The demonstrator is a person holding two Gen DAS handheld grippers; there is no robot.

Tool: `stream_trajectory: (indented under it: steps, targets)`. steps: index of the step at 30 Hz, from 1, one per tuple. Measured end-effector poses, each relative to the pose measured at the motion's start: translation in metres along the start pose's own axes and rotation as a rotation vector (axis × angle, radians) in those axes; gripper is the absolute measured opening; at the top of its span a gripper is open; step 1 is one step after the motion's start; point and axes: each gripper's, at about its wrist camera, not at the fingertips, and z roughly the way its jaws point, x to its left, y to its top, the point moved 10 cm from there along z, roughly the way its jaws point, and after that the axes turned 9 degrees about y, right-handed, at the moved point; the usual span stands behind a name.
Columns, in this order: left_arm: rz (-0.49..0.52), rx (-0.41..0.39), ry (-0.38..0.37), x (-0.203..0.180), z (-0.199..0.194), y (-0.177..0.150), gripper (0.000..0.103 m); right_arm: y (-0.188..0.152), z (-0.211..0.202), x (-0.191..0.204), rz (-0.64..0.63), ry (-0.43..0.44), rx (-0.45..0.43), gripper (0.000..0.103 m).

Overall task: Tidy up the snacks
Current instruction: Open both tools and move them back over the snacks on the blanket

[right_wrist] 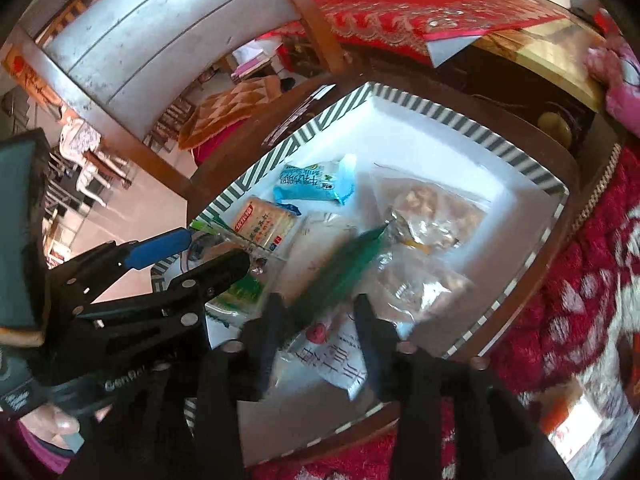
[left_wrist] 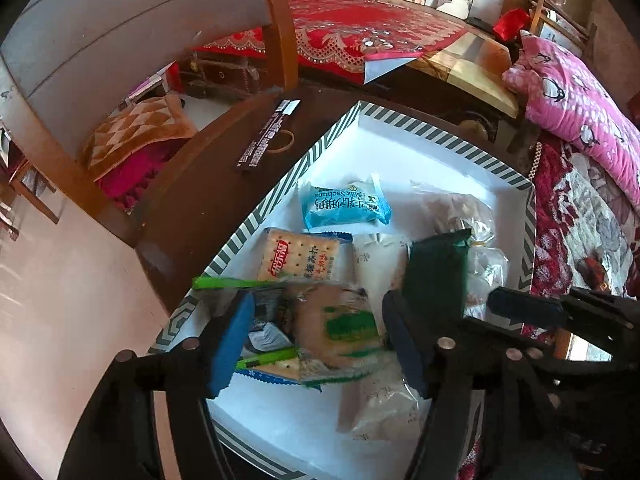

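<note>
Dark green packet [right_wrist: 348, 264] is blurred between parted right gripper [right_wrist: 320, 320]; left gripper [left_wrist: 316, 328] is held open over snacks in white striped-rim tray [left_wrist: 440, 132].

White tray [left_wrist: 404, 148] rimmed in grey-green stripes; light-blue snack packet [left_wrist: 346, 206], dark green packet [left_wrist: 438, 276] (blurred), red embroidered cloth [left_wrist: 360, 28].

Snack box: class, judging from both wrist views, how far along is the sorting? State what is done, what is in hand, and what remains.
Done: several snacks already lie in the striped box, including the blue packet and cracker pack. In hand: a green packet, blurred, lies between the right tongs; the left tongs stand open over a green-white packet. Left: a dark stick pack lies outside on the table.
</note>
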Motion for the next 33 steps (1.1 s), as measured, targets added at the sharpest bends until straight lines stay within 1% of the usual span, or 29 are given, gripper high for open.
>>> stream_trajectory:
  steps: [2, 5, 6, 7, 10, 12, 14, 16, 19, 27, 33]
  targets:
    - [0.005, -0.015, 0.011, 0.0, -0.005, 0.0, 0.073, -0.003, -0.007, 0.001, 0.004, 0.004, -0.012, 0.046]
    - [0.011, -0.047, 0.01, -0.003, -0.017, 0.001, 0.077, -0.012, -0.023, 0.004, 0.001, -0.002, -0.042, 0.051]
    - [0.014, -0.054, 0.01, -0.005, -0.019, 0.001, 0.079, -0.015, -0.029, 0.004, -0.002, -0.005, -0.052, 0.055]
    - [0.018, -0.062, 0.008, -0.007, -0.023, 0.001, 0.08, -0.017, -0.035, 0.004, -0.003, -0.01, -0.062, 0.059]
    - [0.036, -0.075, -0.015, -0.02, -0.033, -0.001, 0.081, -0.028, -0.061, -0.002, 0.015, -0.026, -0.106, 0.063]
    - [0.052, -0.079, -0.035, -0.031, -0.039, -0.004, 0.081, -0.036, -0.074, -0.007, 0.032, -0.035, -0.12, 0.068]
    - [0.079, -0.089, -0.052, -0.044, -0.048, -0.006, 0.081, -0.047, -0.089, -0.016, 0.046, -0.066, -0.137, 0.068]
    - [0.1, -0.097, -0.065, -0.056, -0.054, -0.009, 0.082, -0.055, -0.101, -0.022, 0.06, -0.08, -0.148, 0.07]
    - [0.133, -0.095, -0.102, -0.076, -0.063, -0.016, 0.084, -0.073, -0.121, -0.037, 0.09, -0.116, -0.17, 0.072]
    - [0.224, -0.094, -0.167, -0.131, -0.083, -0.037, 0.084, -0.122, -0.173, -0.079, 0.171, -0.251, -0.23, 0.077]
    - [0.284, -0.069, -0.204, -0.169, -0.087, -0.054, 0.084, -0.156, -0.202, -0.108, 0.251, -0.321, -0.258, 0.08]
